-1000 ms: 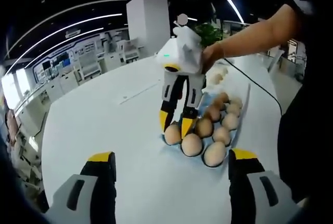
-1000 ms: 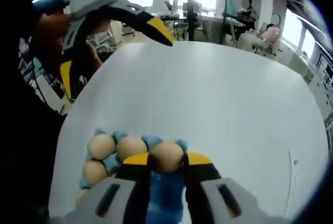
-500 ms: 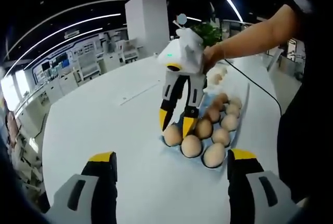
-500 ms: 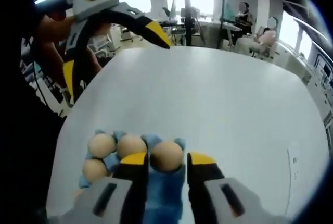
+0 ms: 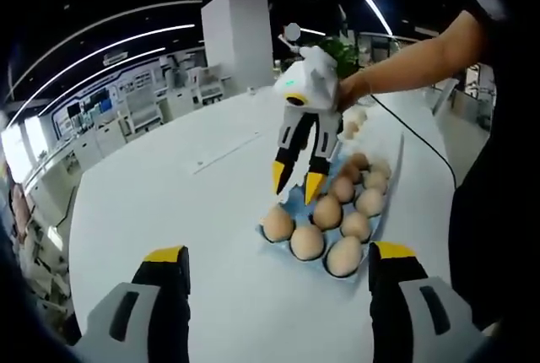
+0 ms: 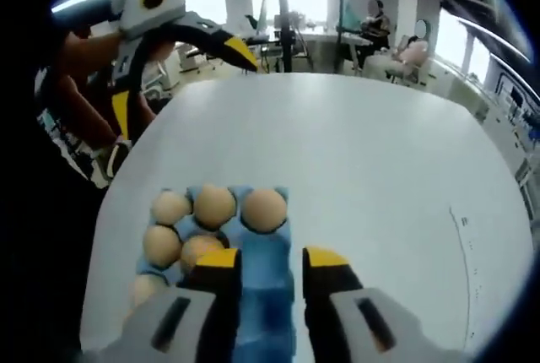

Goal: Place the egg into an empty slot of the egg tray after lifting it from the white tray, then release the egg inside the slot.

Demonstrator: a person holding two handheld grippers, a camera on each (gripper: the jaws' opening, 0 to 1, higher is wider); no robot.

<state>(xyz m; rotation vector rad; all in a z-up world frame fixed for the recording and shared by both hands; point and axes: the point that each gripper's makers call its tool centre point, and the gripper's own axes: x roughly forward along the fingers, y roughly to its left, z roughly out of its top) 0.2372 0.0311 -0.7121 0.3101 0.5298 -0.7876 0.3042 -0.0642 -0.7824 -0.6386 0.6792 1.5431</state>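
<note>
In the left gripper view my right gripper (image 5: pixel 297 184) hangs at frame centre above the blue egg tray (image 5: pixel 291 211), jaws spread w/ nothing between them. The egg (image 5: pixel 278 222) sits in the tray's corner slot at lower centre, apart from the tips. My left gripper (image 5: pixel 274 263) shows at frame bottom, jaws wide apart. In the right gripper view, egg (image 6: pixel 264 209) sits mid-frame just past the yellow tips on the white table (image 6: pixel 371 152).

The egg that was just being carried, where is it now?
In the right gripper view the egg sits in the blue egg tray's far corner slot, beyond the open right gripper.
</note>
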